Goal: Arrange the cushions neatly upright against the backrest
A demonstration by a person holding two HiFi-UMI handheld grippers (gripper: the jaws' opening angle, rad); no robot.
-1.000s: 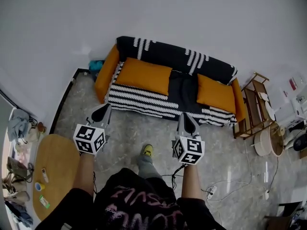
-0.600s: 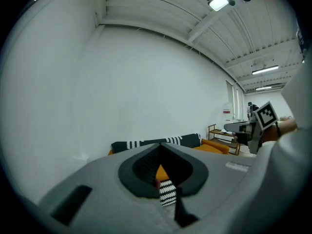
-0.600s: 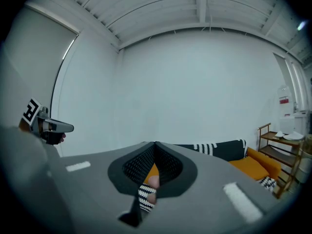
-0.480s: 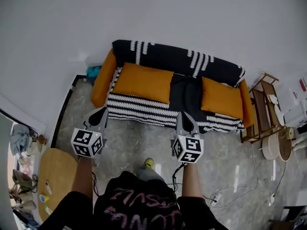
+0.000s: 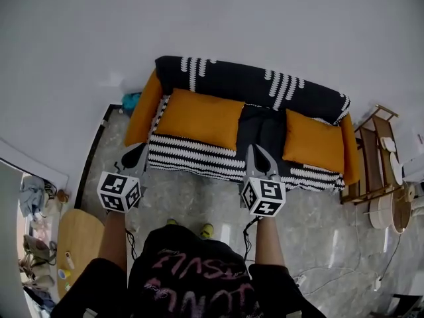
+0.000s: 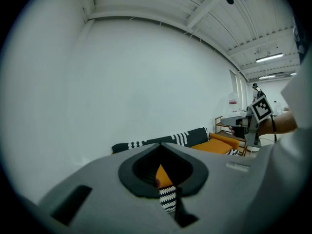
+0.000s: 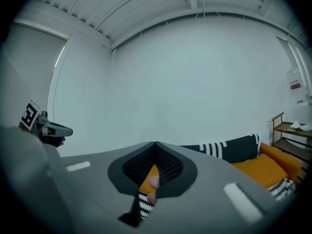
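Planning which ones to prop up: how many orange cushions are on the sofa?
2. The larger cushion lies flat on the left half of the sofa seat. The smaller cushion lies flat near the right end. No others show, and none looks hidden.

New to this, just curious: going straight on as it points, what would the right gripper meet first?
Likely the sofa's striped front edge, just ahead of the right gripper; depth is unclear.

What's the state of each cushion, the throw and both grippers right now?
Larger cushion: lying flat on the sofa, not upright.
Smaller cushion: lying flat, not upright.
Throw: draped over the sofa.
Left gripper: shut, empty.
Right gripper: shut, empty.
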